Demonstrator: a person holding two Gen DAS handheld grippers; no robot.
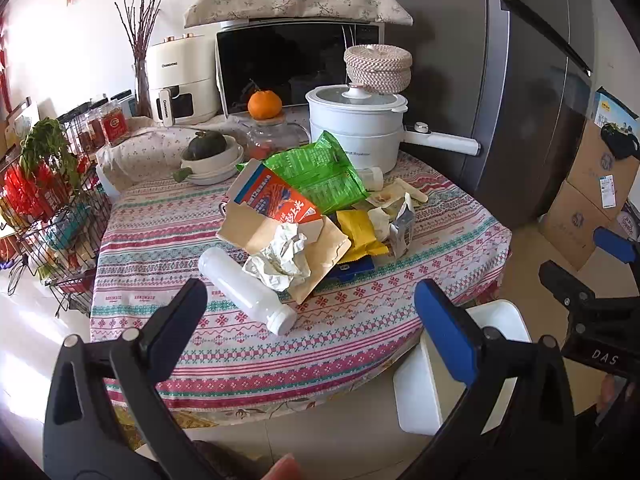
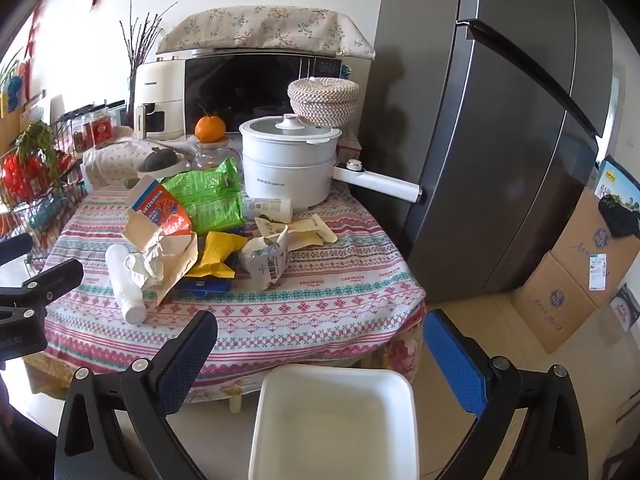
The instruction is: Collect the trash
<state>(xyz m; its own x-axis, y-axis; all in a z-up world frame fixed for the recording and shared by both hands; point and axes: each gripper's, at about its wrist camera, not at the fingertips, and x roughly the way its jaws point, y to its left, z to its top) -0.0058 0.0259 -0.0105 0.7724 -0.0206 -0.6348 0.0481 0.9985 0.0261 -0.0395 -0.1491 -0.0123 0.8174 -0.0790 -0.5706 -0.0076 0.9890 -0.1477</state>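
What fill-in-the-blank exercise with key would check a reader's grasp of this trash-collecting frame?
1. The white plastic bottle lies on its ____ on the tablecloth.
2. The orange sits on top of a glass ____.
3. Both the left tongs and the right tongs are ____.
4. The white bin below the table edge looks ____.

Missing words: side; jar; open; empty

The round table's cloth [image 2: 320, 300] runs in bands of pink, teal and white geometric motifs. On it lie a bright green printed plastic bag [image 1: 320, 172], an orange, blue and white carton [image 1: 272, 196], a yellow wrapper [image 1: 360, 232], crumpled white paper [image 1: 280, 260] and a milky white plastic bottle [image 1: 248, 292]. Behind stands a white electric pot [image 2: 288, 168], an orange fruit [image 1: 264, 104] and a dark grey fridge [image 2: 500, 140]. The square bin [image 2: 332, 420] is white.
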